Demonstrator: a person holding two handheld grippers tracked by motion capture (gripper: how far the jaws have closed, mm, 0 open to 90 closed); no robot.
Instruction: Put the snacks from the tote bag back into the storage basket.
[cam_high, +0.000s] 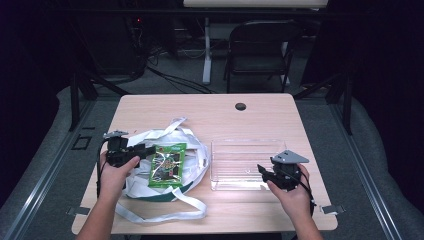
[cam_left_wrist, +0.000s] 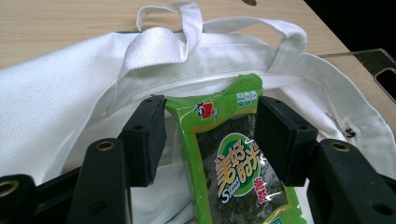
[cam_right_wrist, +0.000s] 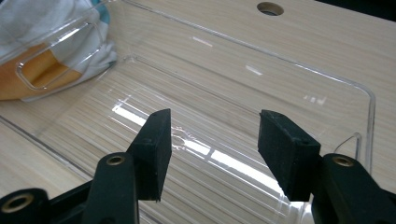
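My left hand-held gripper stands open around the green snack packet, which lies on the white tote bag on the tabletop. The packet looks light, crinkly and slippery — I'd pinch its sealed top edge. My right hand-held gripper hangs open over the clear tray — empty.

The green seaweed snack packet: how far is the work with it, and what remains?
Done: little that can be seen; the clear plastic tray holds nothing. In hand: the left gripper has its jaws on both sides of the green seaweed snack packet, which lies on the white cloth tote bag; a firm grip is not certain. The right gripper hovers open over the tray. Left: probably lifting the packet across.
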